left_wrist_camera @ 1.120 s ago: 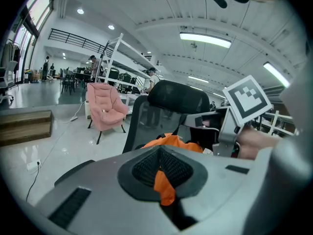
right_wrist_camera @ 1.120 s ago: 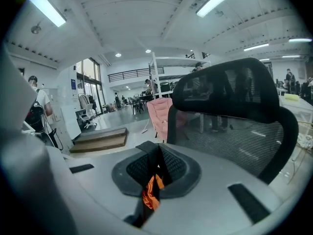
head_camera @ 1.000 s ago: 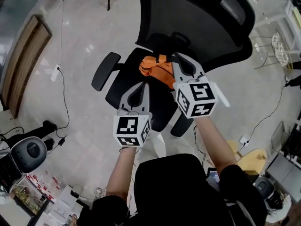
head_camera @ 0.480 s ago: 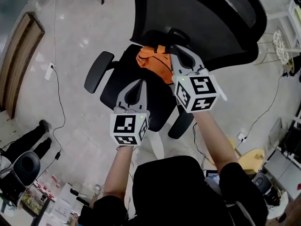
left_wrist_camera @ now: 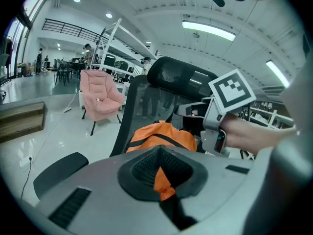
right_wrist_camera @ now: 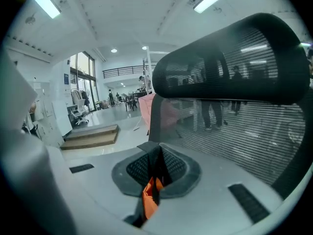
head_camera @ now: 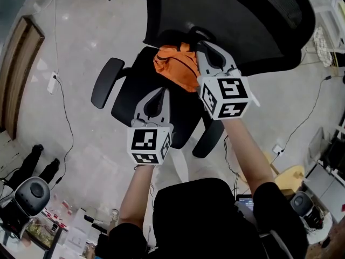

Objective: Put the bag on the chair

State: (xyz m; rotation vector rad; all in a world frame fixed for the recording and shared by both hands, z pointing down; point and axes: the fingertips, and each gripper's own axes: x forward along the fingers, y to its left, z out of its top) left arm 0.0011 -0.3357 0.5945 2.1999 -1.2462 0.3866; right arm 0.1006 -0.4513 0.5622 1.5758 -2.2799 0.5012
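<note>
I am holding the orange fabric bag with black straps between both tools, over the rear of the padded seat of the black office chair, just in front of its black mesh backrest. The left tool is clamped on a fold of the bag's orange cloth, which is showing between its closed jaws in the left gripper view. The right tool is closed as well, pinching orange cloth and a black strap.

The bag is bulging out ahead of the left tool and lying to the inner side of the right tool, whose tip is sitting near the backrest. From here I cannot tell whether the underside is touching the seat yet.

To finish this well, I am planning to bring both tools down together and level, so the bag is settling flat on the cushion rather than tipping toward the left armrest. I am judging that the weight should be resting fully on the seat before either tool is opening, and that the right tool needs to be staying clear of the mesh.
</note>
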